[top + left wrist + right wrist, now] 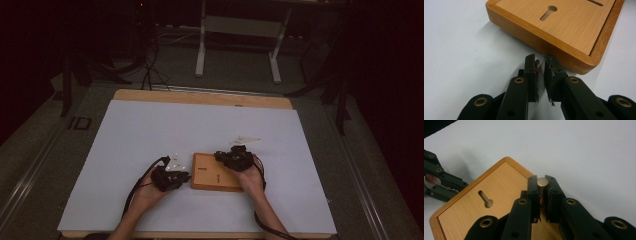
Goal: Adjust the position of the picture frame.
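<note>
Lettering on the flat rectangular wooden board (216,172) is too small to read from the high view; the board lies on the white table sheet (150,135) between your hands. Your left gripper (172,178) sits at its left edge, your right gripper (235,157) over its far right corner. In the left gripper view, your jaws are nearly closed on nothing, tips just beside the board's corner (584,63), near 1 keyhole slot (548,12). In the right gripper view, your jaws pinch a short brass-coloured metal pin (542,182) upright above the board's edge (509,161).
</note>
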